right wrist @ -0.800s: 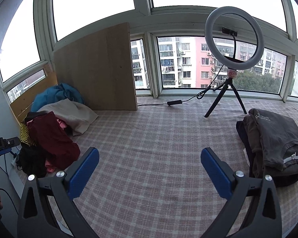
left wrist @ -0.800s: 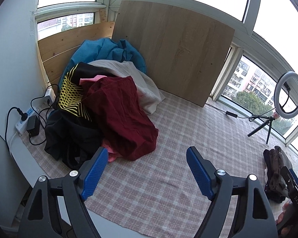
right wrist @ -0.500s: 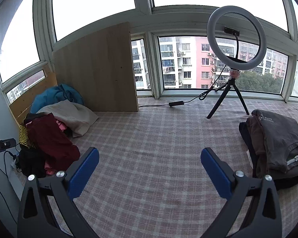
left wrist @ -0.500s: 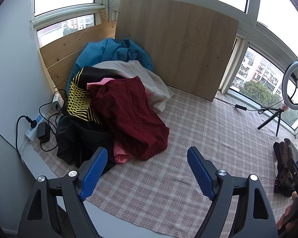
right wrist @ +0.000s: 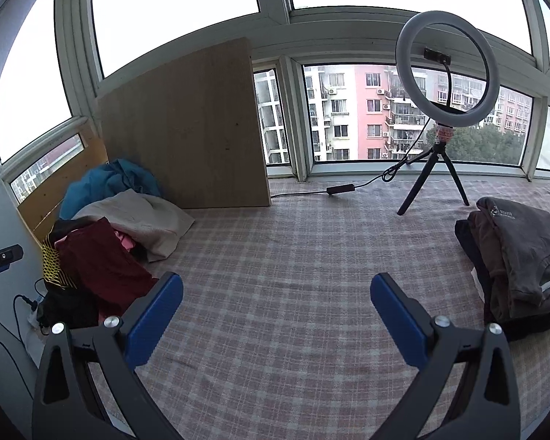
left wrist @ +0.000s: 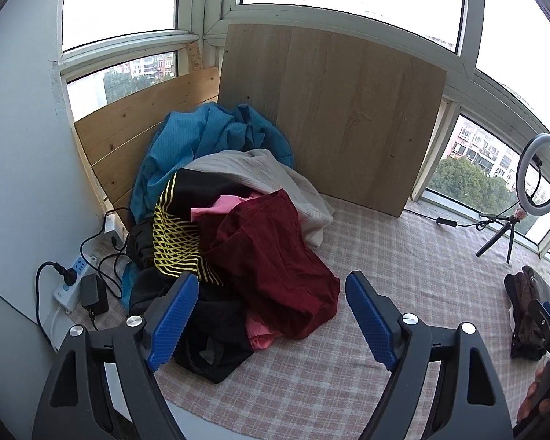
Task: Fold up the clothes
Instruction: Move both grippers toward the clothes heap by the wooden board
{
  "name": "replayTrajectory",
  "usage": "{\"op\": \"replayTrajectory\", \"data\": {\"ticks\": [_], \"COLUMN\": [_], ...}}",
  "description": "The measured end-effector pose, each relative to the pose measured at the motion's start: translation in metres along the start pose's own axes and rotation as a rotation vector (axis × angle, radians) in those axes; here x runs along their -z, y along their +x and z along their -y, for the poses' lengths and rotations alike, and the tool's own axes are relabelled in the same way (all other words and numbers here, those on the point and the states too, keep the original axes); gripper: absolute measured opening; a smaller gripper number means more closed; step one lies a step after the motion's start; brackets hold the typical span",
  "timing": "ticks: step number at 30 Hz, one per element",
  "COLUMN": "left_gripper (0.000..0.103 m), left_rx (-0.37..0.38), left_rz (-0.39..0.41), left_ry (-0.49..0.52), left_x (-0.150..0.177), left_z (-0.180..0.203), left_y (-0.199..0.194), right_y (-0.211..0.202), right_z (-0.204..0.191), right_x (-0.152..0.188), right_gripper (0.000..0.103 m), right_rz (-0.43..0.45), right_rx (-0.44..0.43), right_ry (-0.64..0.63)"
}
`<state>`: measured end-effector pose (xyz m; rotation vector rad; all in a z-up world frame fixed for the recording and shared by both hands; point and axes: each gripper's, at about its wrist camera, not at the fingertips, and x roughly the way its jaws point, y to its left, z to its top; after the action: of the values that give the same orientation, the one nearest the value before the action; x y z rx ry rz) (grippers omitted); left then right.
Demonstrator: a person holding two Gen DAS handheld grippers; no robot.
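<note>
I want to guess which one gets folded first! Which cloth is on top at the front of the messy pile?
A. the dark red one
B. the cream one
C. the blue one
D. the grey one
A: the dark red cloth drapes over the front of the pile, with the blue cloth and cream cloth behind it.

A rumpled heap of unfolded clothes [left wrist: 234, 242] lies in the corner: a maroon garment [left wrist: 271, 264] on top, over pink, black-and-yellow, cream and blue pieces. Well apart from it sits a neat stack of folded dark garments [right wrist: 513, 260], grey uppermost.
</note>
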<state>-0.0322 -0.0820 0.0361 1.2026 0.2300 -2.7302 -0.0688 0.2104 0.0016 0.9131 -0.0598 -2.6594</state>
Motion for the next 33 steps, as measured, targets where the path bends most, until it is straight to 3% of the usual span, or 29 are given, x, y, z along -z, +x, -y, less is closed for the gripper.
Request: {"op": "replayTrajectory", "data": {"ticks": [5,11,17,26,33], "left_gripper": [0.083,0.087,0.087,0.087,0.087], "left_rx": [-0.005,0.035,0.062,0.005,-0.073], "left_rz": [0.026,0.102,0.127,0.151,0.165], "left_ry": [0.047,0.086,0.115,0.072,0.019], "left_x": [-0.016,-0.021,-0.020,-0.029,-0.034], "left_z": [-0.006,0.005,0.012,-0.021,-0.065], "left_y": [0.006,0.001,0.000,-0.009,-0.018], "right_y": [-0.003,-0.017,-0.026,-0.025,-0.008], "right_z": [-0.014,-0.013,-0.024,-0.056,-0.087], "right_x": [-0.012,-0.015,-0.019,-0.032,-0.039], "right_gripper": [0.103,0.103,0.103,0.103,0.103], "right_rz": [0.005,0.034,0.052,0.095,0.086], "right_rx": [0.138,0.173,0.204,0.154,0.001], "right_ry": [0.008,0.087,0.062,-0.020,-0.080]}}
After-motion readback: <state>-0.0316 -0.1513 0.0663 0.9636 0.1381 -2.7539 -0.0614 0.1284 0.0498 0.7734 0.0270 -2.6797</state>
